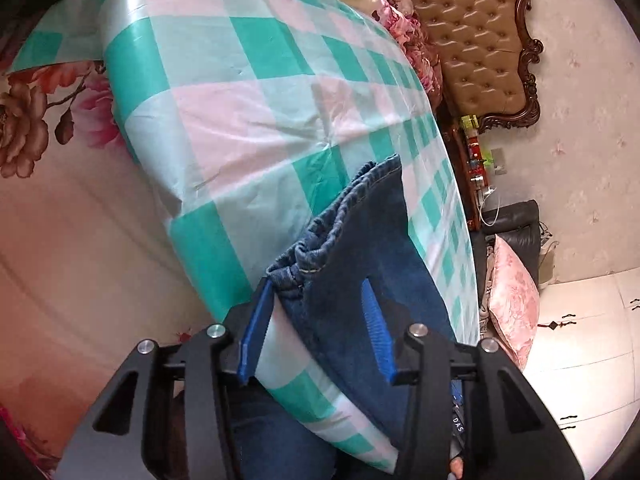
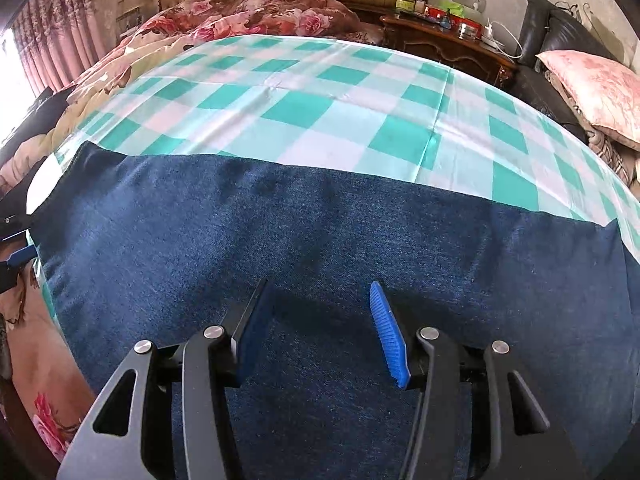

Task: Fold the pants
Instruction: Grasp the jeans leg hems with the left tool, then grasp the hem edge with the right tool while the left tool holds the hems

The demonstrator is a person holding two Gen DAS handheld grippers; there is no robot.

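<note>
Right wrist: one pants [image 2: 320,248], one claw [image 2: 318,332].

Dark blue denim pants [image 2: 320,240] flat on bed

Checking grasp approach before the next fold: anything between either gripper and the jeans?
Nothing visible. The left gripper straddles the bunched end of the jeans, denim between its open jaws. The right gripper hangs open directly over the flat denim. Only the checked sheet lies beyond.
</note>
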